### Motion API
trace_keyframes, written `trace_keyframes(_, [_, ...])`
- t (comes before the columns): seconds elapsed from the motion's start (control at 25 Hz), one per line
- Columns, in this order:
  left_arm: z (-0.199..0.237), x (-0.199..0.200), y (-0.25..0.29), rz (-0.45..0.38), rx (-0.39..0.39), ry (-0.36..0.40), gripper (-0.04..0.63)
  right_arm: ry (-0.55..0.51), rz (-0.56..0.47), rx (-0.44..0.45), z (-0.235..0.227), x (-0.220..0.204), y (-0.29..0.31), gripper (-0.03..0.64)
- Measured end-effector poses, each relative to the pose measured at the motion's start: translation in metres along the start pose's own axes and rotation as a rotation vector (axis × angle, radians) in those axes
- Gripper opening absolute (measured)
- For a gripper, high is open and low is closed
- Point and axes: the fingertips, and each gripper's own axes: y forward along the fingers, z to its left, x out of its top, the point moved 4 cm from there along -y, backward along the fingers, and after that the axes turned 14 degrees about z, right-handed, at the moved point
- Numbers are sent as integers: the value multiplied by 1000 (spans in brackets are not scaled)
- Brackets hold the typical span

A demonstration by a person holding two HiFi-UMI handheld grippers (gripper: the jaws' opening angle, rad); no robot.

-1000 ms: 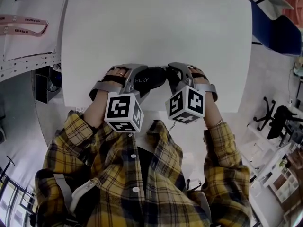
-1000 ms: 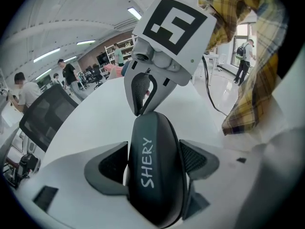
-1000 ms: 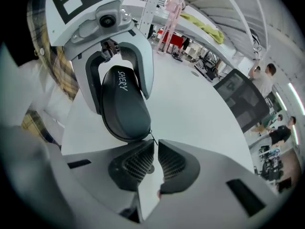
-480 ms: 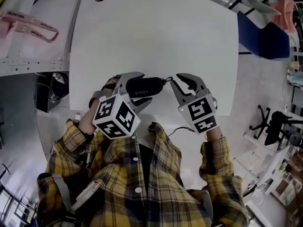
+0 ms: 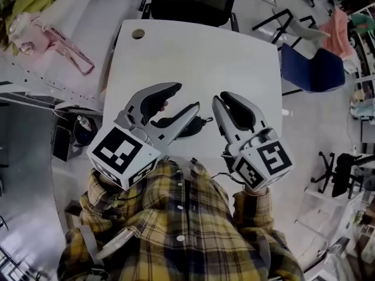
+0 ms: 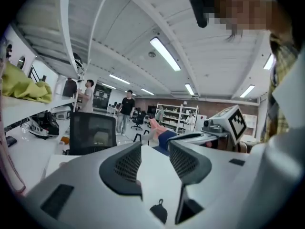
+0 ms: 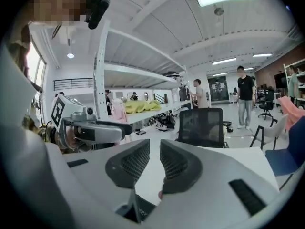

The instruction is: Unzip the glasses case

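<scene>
The dark glasses case (image 5: 196, 129) lies on the white table (image 5: 199, 51) near its front edge, partly hidden behind my left gripper's lower jaw. No jaw touches it. My left gripper (image 5: 187, 96) is lifted above the table; its jaws are closing with nothing between them. In the left gripper view, the left gripper (image 6: 155, 147) shows a clear gap, and one end of the case (image 6: 158, 213) with its zipper pull shows below. My right gripper (image 5: 218, 99) is also raised. The right gripper (image 7: 155, 144) stands open by a narrow gap, empty, with the case (image 7: 145, 206) beneath.
A black office chair (image 5: 187, 2) stands at the table's far side and a blue chair (image 5: 310, 69) at its right. A pink object (image 5: 64, 40) lies on the bench to the left. The table has a round hole (image 5: 138, 34) at its far left corner. People stand far off.
Both grippers have risen off the table and tipped up toward level. The left gripper let go of the case, which stays on the table, and its jaws have narrowed.
</scene>
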Motion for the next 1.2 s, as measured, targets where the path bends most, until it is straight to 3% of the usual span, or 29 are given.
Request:
trace_keyframes(0.16, [-16,24,-25,-91,48,-15,77,-17,-85,18,24,26,-17,58])
trace_keyframes(0.4, [-31,28,-42,-142,74,-40,8,-24,-158,26,45,32,-32,6])
trace_keyframes(1.2, [-30,18,-37,-105,49,-61,8,-32,-104,48,49,22,-25,-2])
